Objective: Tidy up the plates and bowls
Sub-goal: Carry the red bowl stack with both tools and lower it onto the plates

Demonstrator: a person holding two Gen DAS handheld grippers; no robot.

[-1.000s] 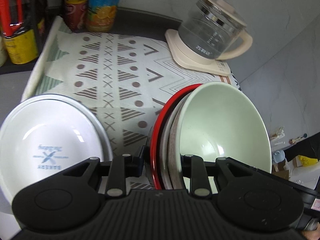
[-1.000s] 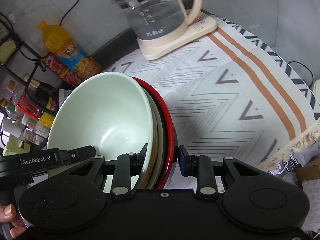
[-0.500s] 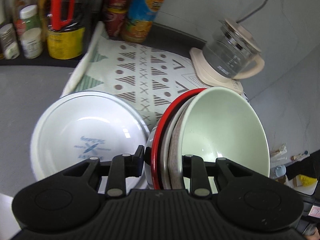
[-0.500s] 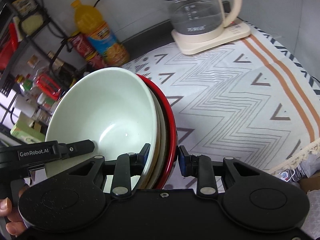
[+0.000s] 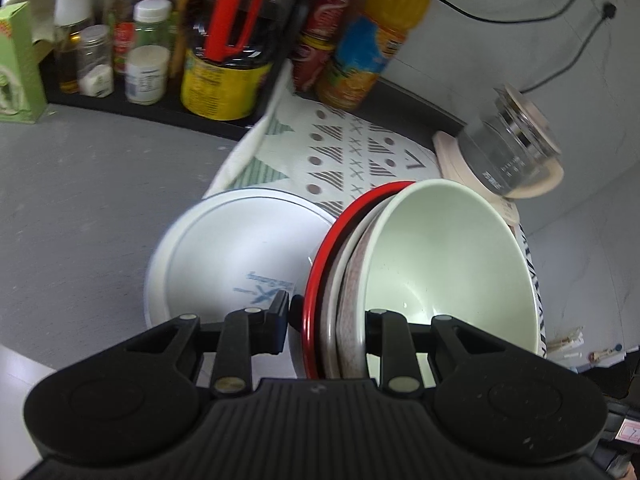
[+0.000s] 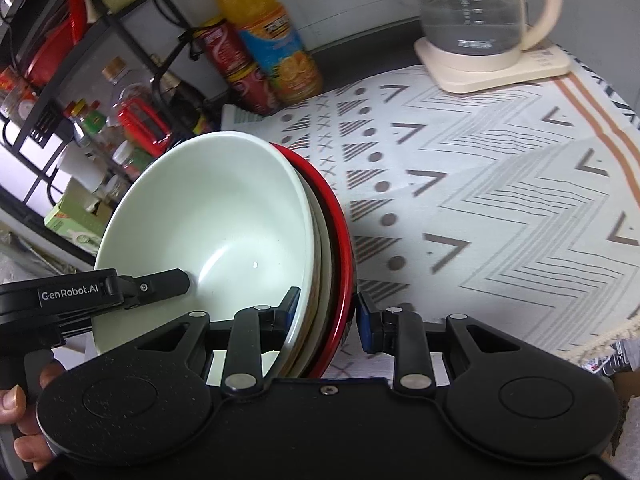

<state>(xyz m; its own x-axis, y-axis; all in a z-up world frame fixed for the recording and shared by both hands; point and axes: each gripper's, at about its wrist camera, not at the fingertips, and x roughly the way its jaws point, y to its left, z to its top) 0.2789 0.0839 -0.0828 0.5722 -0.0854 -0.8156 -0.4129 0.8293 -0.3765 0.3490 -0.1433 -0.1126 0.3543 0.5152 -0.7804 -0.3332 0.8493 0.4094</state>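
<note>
A nested stack of bowls (image 5: 444, 256), pale green innermost and red outermost, is held on edge in the air. My left gripper (image 5: 326, 316) is shut on one side of its rims. My right gripper (image 6: 326, 312) is shut on the opposite side of the stack (image 6: 208, 216); the left gripper's finger (image 6: 160, 282) shows inside the green bowl. A white plate (image 5: 236, 256) with a blue logo lies flat below, partly on the patterned cloth (image 5: 352, 152) and partly on the grey counter, just left of the stack.
A glass kettle on a cream base (image 6: 480, 28) stands at the back right of the cloth (image 6: 500, 184). An orange juice bottle (image 6: 268, 36), red cans (image 6: 236, 68) and a rack of jars and bottles (image 5: 152, 52) line the back left. The grey counter (image 5: 88, 192) lies left.
Both grippers, still holding the bowl stack, have moved back and left, higher over the counter. The white plate and the jar rack have come further into view; the kettle looks farther off.
</note>
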